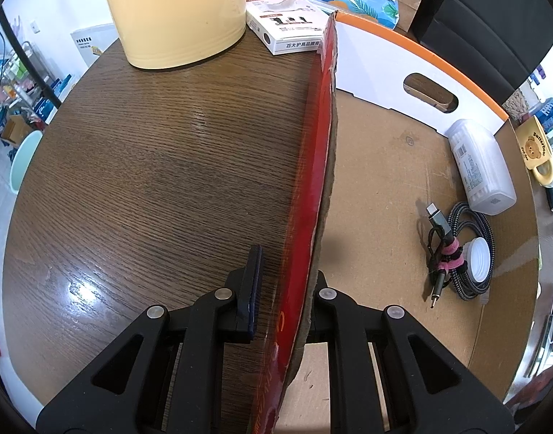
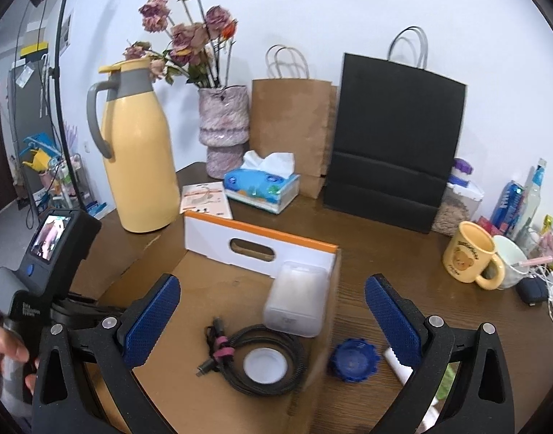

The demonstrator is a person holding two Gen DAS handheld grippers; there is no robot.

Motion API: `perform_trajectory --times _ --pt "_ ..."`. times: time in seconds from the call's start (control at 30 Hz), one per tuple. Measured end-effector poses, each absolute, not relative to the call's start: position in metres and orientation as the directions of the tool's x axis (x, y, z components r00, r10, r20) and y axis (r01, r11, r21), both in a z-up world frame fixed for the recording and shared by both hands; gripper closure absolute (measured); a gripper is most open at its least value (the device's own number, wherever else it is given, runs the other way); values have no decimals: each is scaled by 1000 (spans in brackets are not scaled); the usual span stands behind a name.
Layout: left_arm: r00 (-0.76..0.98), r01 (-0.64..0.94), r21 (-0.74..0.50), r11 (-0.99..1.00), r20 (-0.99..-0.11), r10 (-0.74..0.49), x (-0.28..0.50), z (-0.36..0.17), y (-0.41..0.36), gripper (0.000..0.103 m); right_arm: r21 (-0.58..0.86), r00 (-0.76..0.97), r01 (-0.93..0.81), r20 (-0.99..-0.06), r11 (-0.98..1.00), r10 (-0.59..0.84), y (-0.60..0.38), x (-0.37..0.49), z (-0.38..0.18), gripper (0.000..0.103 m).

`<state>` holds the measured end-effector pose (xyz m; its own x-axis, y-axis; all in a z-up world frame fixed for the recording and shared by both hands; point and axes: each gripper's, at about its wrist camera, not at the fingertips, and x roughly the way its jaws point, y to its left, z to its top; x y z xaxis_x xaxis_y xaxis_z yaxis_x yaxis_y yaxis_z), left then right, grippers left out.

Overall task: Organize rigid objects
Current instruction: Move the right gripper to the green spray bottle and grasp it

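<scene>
My left gripper [image 1: 287,267] is shut on the red side wall [image 1: 321,152] of a shallow cardboard box [image 2: 211,282]; its far finger is hidden behind the wall. Inside the box lie a translucent white plastic case [image 2: 294,303], a coiled braided cable [image 2: 240,354] with a pink tie, and a white cap [image 2: 265,364] inside the coil. My right gripper [image 2: 273,285] hangs open above the box, nothing between its blue pads [image 2: 150,322]. A blue cap [image 2: 353,360] and a small white tube [image 2: 397,363] lie on the wooden table just right of the box.
A yellow jug [image 2: 140,152], a vase of dried flowers [image 2: 224,126], a tissue pack [image 2: 262,186], and brown and black paper bags [image 2: 392,137] stand at the back. A yellow bear mug [image 2: 468,258] and a white cup [image 2: 511,264] sit at the right. A hand [image 2: 12,347] grips the left tool.
</scene>
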<state>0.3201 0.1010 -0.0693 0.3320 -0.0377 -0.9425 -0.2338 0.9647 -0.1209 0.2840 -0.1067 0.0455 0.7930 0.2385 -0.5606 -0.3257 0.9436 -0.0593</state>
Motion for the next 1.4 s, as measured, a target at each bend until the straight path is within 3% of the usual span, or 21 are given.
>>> perform_trajectory --times 0.7,1.4 --pt "332 -242 -110 964 -943 -24 321 -69 98 92 -49 792 -183 -599 982 118 -239 286 18 0" --pt "335 -244 -108 964 -942 -21 320 -69 98 92 -21 649 -58 -761 998 22 -321 333 -53 0"
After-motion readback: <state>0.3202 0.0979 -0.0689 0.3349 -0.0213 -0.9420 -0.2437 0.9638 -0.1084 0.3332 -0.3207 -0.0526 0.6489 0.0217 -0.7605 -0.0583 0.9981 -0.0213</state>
